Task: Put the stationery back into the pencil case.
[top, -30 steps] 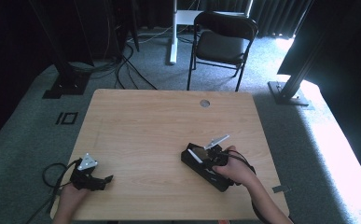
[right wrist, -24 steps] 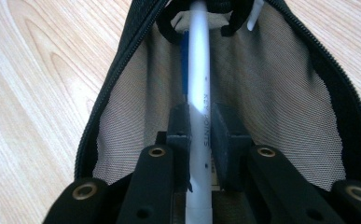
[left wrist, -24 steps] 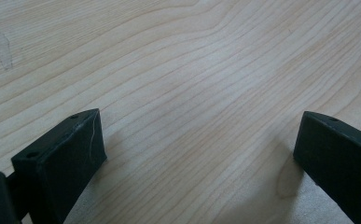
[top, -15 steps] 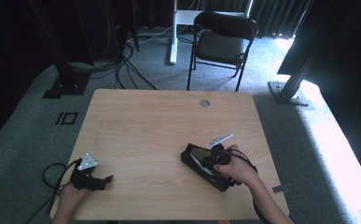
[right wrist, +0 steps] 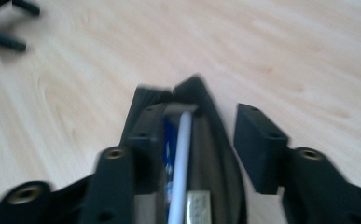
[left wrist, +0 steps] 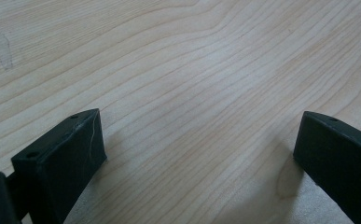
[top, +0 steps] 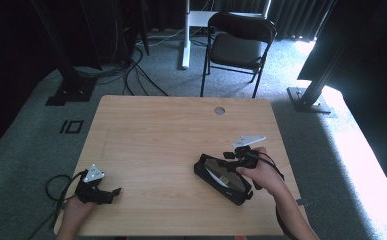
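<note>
right gripper (right wrist: 206,140) jaws just been opening astride open black pouch (top: 223,178) wall, not pinching | left gripper (left wrist: 197,154) open, idle on tabletop (top: 171,135) | risk: lifting jaw snags wall, spills white pen (right wrist: 180,158)

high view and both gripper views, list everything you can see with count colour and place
table: 1, light wood, centre of the high view
pouch: 1, black, open, lying on the table's near right part, with a white stick-like thing and something blue inside
chair: 1, black, folding, on the floor beyond the table
carpet: grey, around the table
cables: several, black, on the floor beyond the table's far left corner
left gripper: 1, black, near left corner of the table, open over bare wood
right gripper: 1, black, at the pouch, jaws just opening, one inside the pouch's mouth and one outside its wall
hands: 2, each holding a gripper, at the table's near edge
</note>
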A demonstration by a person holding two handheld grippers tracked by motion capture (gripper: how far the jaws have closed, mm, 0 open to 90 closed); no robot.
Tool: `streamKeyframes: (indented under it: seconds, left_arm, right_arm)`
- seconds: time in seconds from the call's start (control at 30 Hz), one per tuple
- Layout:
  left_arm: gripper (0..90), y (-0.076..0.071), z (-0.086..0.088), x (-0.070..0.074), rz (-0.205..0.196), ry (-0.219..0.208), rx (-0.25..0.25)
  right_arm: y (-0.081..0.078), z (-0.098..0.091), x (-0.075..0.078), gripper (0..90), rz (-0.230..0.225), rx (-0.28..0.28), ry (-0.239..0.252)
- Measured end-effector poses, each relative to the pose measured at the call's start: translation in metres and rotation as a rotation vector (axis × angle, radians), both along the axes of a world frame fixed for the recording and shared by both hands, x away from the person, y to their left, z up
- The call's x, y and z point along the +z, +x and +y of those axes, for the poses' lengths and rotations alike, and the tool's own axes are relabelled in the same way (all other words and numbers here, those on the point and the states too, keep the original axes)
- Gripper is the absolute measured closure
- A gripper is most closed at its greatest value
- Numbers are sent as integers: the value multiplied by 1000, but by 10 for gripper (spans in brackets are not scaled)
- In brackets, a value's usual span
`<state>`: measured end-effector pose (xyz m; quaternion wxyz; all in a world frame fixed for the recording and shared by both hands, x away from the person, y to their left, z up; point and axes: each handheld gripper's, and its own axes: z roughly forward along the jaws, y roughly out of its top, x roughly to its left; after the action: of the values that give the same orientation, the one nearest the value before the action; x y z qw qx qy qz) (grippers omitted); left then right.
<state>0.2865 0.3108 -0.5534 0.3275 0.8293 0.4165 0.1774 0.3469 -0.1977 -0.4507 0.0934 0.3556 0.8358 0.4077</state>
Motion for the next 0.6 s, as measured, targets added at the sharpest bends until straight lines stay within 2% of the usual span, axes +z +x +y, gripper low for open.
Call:
streamKeyframes:
  seconds: [0.33,0.6]
  left_arm:
    - [22,0,0,0,0,0,0]
    - [22,0,0,0,0,0,0]
  right_arm:
    - [11,-8,-1,440,-36,-57,16]
    - [20,-19,-3,388,-60,-135,35]
